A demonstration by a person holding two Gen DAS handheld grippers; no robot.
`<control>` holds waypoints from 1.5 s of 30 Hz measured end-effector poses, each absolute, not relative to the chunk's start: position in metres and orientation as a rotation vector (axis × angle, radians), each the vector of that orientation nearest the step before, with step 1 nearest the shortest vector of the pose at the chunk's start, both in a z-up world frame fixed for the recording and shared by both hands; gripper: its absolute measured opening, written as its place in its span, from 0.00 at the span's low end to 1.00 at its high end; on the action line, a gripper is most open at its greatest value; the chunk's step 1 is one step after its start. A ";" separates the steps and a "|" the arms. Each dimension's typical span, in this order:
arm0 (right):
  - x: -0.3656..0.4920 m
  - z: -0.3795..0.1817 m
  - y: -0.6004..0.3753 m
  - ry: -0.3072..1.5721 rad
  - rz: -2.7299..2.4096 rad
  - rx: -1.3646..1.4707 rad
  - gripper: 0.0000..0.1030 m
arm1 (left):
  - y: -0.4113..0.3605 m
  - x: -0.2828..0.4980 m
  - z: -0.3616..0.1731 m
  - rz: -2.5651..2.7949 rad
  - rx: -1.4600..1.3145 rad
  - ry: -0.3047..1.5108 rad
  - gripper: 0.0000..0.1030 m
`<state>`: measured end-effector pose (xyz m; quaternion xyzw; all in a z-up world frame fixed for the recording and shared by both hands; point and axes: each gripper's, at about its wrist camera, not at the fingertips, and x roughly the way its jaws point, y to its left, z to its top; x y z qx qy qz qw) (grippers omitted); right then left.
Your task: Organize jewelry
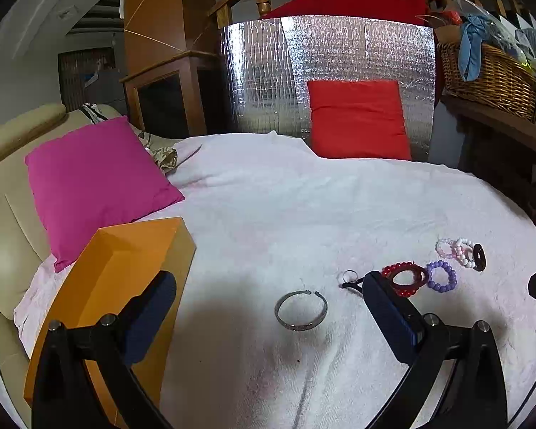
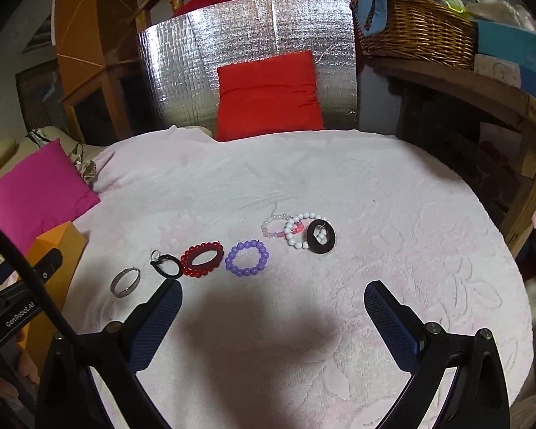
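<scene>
Several pieces of jewelry lie in a row on a white towel [image 2: 303, 178]: a silver bangle [image 1: 301, 310] [image 2: 125, 282], a small black ring piece [image 2: 168, 266], a red beaded bracelet [image 2: 201, 259] [image 1: 405, 279], a purple beaded bracelet [image 2: 247, 258] [image 1: 442, 276], pink and white beaded bracelets [image 2: 293, 230] [image 1: 455, 249] and a dark bangle [image 2: 321, 236]. An orange box [image 1: 118, 286] stands at the left. My left gripper [image 1: 268, 286] is open above the silver bangle. My right gripper [image 2: 273, 300] is open and empty, nearer than the row.
A pink cushion [image 1: 93, 182] lies on a beige sofa [image 1: 3, 221] at the left. A red cushion [image 2: 268, 96] leans on a silver foil panel [image 2: 246, 39] at the back. A wicker basket [image 2: 414, 25] sits on a wooden shelf at the right.
</scene>
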<state>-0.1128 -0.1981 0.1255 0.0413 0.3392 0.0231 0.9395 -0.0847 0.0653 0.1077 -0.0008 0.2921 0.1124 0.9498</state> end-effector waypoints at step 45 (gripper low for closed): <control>0.004 0.037 -0.155 0.915 0.286 0.372 0.51 | 0.090 -0.038 0.058 0.070 0.049 0.843 1.00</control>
